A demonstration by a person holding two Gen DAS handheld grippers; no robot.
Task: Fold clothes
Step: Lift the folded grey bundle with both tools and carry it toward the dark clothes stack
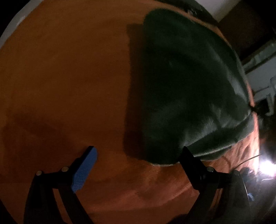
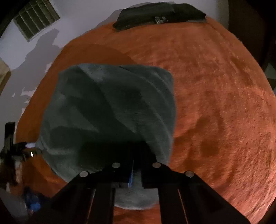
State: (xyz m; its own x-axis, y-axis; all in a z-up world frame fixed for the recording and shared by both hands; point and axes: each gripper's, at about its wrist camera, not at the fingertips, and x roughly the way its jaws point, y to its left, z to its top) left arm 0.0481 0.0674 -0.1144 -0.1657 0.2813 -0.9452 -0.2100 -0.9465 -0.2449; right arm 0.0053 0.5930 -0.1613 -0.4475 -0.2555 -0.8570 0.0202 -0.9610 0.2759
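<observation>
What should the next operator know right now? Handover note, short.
Left gripper: jaws wide open, empty, beside the near corner of the dark green garment.
Right gripper: jaws shut on the garment's near edge.
Garment lies on the orange bed cover, creased, apparently already folded at least once. A dark bundle sits at the far edge.
Left to do: probably grip the free corner with the left, finish the fold, smooth it.

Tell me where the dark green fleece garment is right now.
The dark green fleece garment lies on the orange plush blanket, left of centre in the right wrist view, its near edge pinched by the right gripper; a black pillow sits beyond.
</observation>
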